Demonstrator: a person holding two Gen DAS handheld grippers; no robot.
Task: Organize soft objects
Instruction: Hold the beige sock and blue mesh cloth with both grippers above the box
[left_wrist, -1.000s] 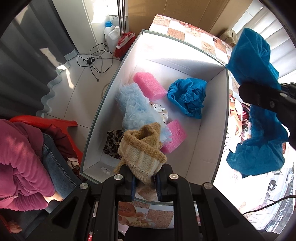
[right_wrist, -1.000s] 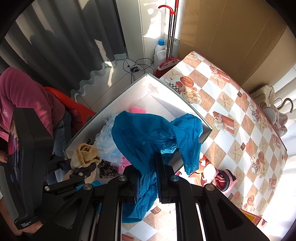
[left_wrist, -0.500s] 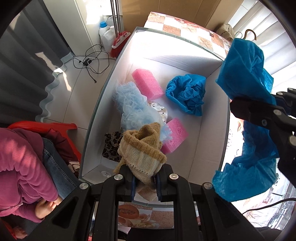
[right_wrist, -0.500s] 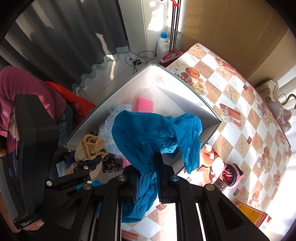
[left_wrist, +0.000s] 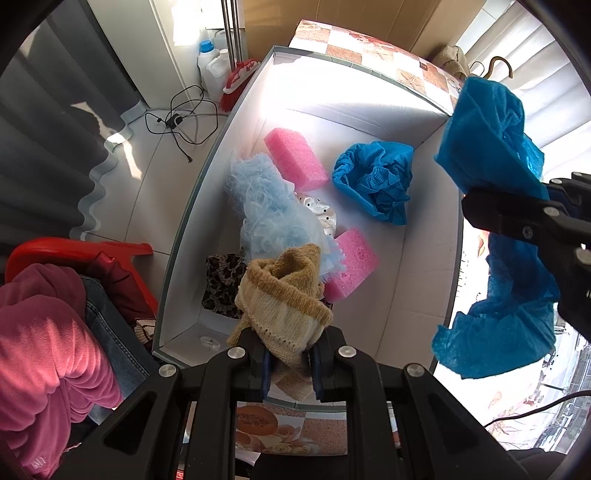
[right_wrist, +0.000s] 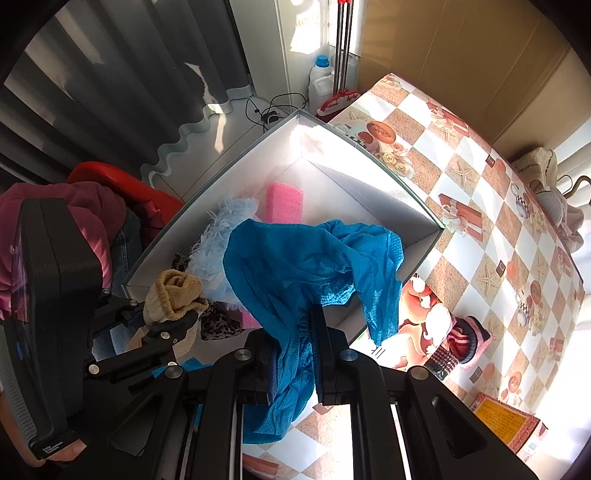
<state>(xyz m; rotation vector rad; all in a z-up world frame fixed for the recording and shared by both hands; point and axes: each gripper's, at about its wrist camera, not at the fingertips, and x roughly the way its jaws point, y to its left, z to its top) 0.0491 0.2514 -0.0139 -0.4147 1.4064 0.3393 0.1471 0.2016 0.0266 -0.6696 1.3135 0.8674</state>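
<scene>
The box (left_wrist: 424, 258) floor at frame centre is partly hidden by a tan sock (left_wrist: 284, 299), pinched in the left gripper (left_wrist: 288, 369). A crumpled blue cloth (right_wrist: 295, 280) is clamped by the right gripper (right_wrist: 293, 354).

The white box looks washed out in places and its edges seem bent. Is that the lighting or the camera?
Both. In the left wrist view, sunlight blows out the far inner wall of the white box, and the fisheye lens bows its rim. In the right wrist view, glare whitens the checkered tablecloth at right, and black corners frame the round image.

In the box (left_wrist: 424, 258), two sponges (left_wrist: 295, 158) flank a fluffy duster (left_wrist: 266, 210).
</scene>
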